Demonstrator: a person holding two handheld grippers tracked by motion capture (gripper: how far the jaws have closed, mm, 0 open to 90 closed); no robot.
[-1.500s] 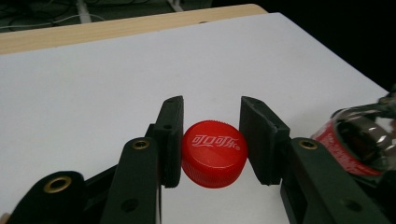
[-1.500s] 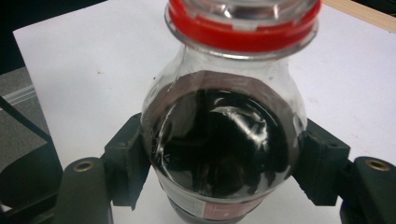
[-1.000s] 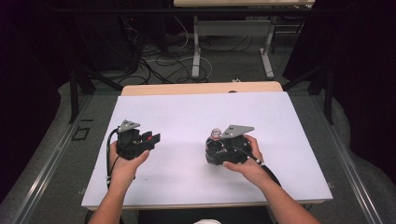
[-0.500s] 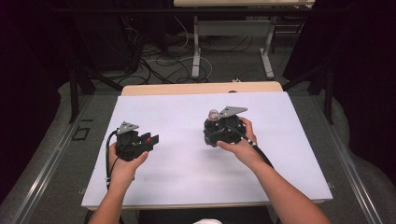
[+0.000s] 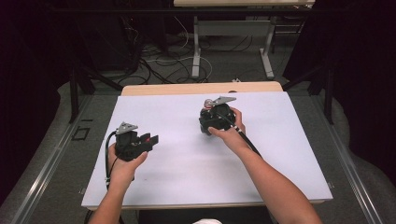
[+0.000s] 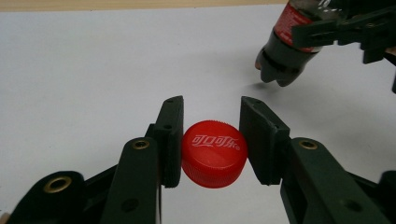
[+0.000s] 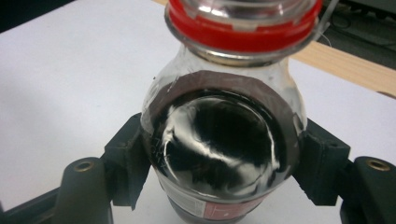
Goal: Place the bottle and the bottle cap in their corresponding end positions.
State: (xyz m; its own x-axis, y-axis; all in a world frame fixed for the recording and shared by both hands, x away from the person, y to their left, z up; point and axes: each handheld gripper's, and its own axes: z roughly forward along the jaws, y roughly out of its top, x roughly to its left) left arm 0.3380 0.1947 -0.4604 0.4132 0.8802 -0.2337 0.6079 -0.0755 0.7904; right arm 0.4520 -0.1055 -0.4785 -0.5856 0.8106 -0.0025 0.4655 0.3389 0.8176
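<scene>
Since the earlier frames, the cola bottle has been carried farther up the counter, toward its far edge, by the right claw; the left claw is seen in the same place as before.

From the right gripper view, the bottle is seen clamped by its clear shoulder between the two black jaws, dark liquid visible inside and a red ring around its open neck. In the left gripper view the bottle is shown tilted, its base lifted just above the white surface, with a small shadow beneath it.

A red bottle cap with white lettering is pinched between the jaws of the left claw, pads pressed against both sides of it. That claw is held near the counter's left side by the left hand, well apart from the bottle.

The right hand is wrapped around its gripper near the counter's middle. A pale wooden strip is seen along the far edge, with cables on the floor beyond.
</scene>
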